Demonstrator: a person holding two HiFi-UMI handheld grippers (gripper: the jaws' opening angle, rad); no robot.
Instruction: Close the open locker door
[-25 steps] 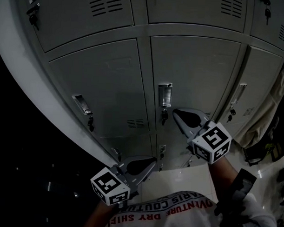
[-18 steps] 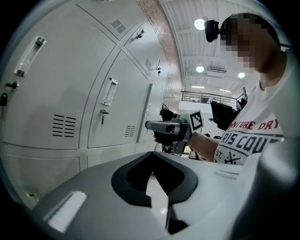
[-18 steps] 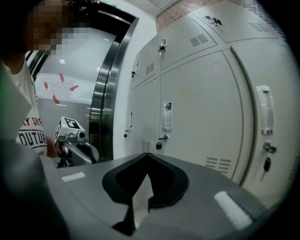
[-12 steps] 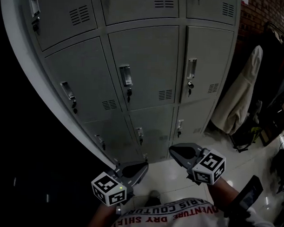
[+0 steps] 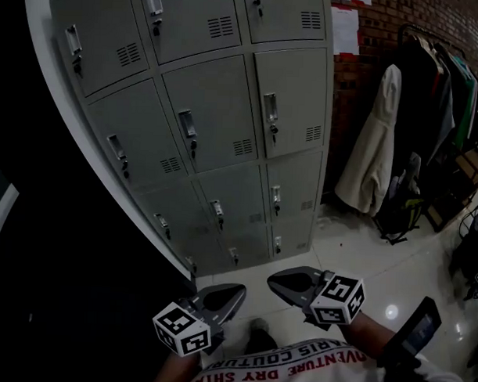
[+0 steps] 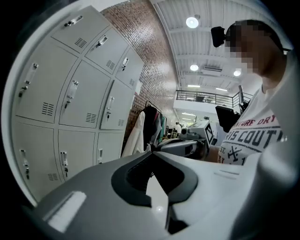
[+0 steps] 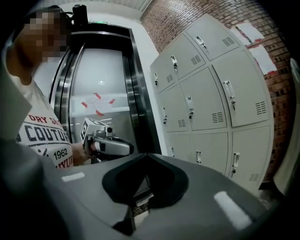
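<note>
The grey locker bank (image 5: 218, 107) stands ahead of me, a few steps off, and every door I can see on it lies flush and shut. It also shows in the left gripper view as the locker bank (image 6: 70, 93) and in the right gripper view as the locker bank (image 7: 211, 103). My left gripper (image 5: 239, 290) hangs low by my body, jaws shut on nothing. My right gripper (image 5: 272, 280) sits beside it, shut and empty too. Each gripper sees the other: the right gripper (image 6: 187, 145) and the left gripper (image 7: 105, 143).
A pale coat (image 5: 373, 152) hangs right of the lockers on a clothes rack (image 5: 438, 99) with darker garments, and bags lie beneath. A brick wall (image 5: 361, 65) is behind them. Glossy floor tiles (image 5: 354, 253) lie between me and the lockers. A dark metal door frame (image 7: 136, 93) borders the lockers' left.
The lockers have receded from close in front of me to a few steps away. Both grippers have dropped from locker-handle height to low beside my body.
</note>
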